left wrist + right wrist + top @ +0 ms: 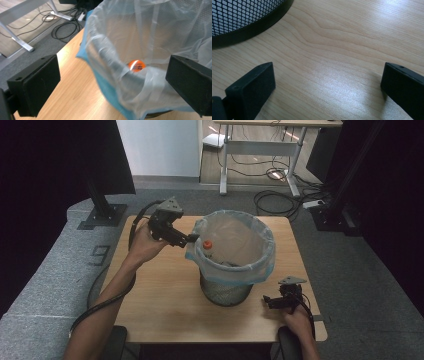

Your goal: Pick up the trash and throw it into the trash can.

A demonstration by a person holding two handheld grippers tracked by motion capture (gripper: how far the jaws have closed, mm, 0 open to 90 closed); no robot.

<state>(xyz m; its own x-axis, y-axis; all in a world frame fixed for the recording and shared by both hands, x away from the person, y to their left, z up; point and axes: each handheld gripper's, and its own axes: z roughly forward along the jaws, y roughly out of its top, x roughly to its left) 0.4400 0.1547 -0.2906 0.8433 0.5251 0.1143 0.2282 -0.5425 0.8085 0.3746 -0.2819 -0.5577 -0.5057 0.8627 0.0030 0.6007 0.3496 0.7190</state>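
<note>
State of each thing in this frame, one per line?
Left tongs: open, nothing between them, at the bin's rim.
Right tongs: open, empty, over the table.
Mesh bin: upright, lined.
Bag liner: folded over the rim.
Orange-capped bottle: inside the bin.

The table is pale wood with a fine wavy grain, smooth and satin, catching a soft sheen between the right gripper's matt black, slightly grainy blocks. At 10 o'clock in the right gripper view the bin shows black metal mesh over a smooth, faintly glossy black base ring. Its liner bag is thin, crinkled, translucent plastic, whitish with a blue tint at the folded rim. Inside, at 9 o'clock in the high view, an orange cap looks like glossy plastic. The floor is rough grey carpet
</note>
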